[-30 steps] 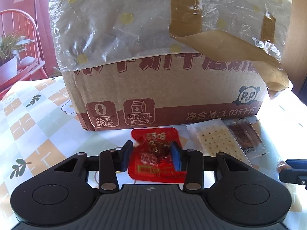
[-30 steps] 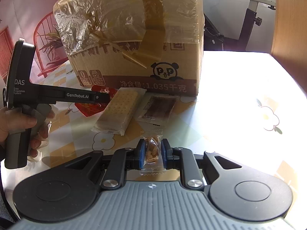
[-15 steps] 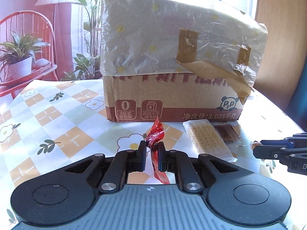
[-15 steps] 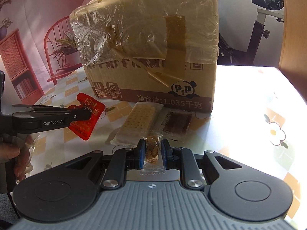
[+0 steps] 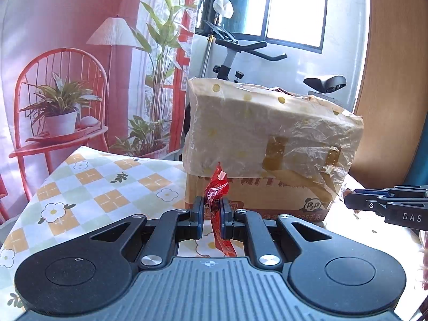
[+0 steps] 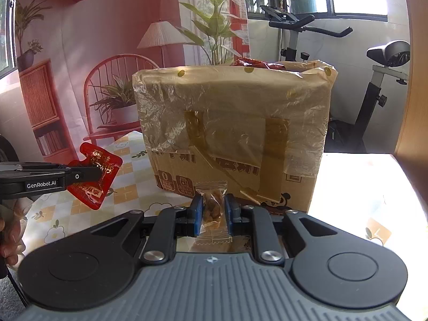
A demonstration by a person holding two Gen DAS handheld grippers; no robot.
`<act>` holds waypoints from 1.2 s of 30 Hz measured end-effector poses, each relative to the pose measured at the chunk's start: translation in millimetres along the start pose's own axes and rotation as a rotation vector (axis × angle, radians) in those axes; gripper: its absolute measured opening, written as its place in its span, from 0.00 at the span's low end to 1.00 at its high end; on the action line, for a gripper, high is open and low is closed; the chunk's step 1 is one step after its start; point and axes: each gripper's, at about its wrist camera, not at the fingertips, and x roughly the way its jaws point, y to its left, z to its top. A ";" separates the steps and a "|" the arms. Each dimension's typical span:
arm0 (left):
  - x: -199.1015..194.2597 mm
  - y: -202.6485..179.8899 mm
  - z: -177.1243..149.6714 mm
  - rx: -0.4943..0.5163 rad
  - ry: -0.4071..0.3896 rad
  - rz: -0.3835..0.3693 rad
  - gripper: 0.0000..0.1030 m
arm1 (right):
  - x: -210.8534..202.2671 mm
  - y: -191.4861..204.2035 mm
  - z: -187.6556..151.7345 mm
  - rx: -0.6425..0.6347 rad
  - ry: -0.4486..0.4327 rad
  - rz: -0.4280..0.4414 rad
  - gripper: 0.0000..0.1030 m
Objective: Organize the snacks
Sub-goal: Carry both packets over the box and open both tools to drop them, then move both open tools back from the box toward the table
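My left gripper [image 5: 211, 208] is shut on a red snack packet [image 5: 218, 187], held edge-on in the air in front of the cardboard box [image 5: 267, 139]. The packet also shows in the right wrist view [image 6: 93, 176], left of the box [image 6: 235, 128]. My right gripper [image 6: 212, 211] is shut on a small clear packet of brown snacks [image 6: 212, 206], raised before the box's front face. The box is lined with a plastic bag taped over its rim; a red wrapper [image 6: 256, 64] shows at its top. The right gripper also shows in the left wrist view [image 5: 347, 200], at the box's right corner.
The table [image 5: 88, 187] has a checked flower-pattern cloth. A red chair with a potted plant [image 5: 58, 112] stands behind on the left. An exercise bike [image 6: 385, 85] stands behind the box. A wooden panel [image 6: 414, 80] is at the right.
Both grippers have risen from the table with their packets, now near the height of the box's upper half. The cracker packs on the table have dropped out of view.
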 end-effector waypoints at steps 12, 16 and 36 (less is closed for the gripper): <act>1.1 -10.8 107.8 0.009 -0.171 -0.002 0.12 | 2.5 -13.9 87.1 -0.073 -0.167 -0.032 0.18; 32.8 -29.8 149.4 0.056 -0.196 -0.014 0.12 | 20.9 -30.6 120.0 -0.057 -0.191 -0.067 0.18; 139.6 -46.6 167.4 0.091 -0.034 0.007 0.52 | 67.7 -82.6 125.4 0.038 -0.060 -0.146 0.40</act>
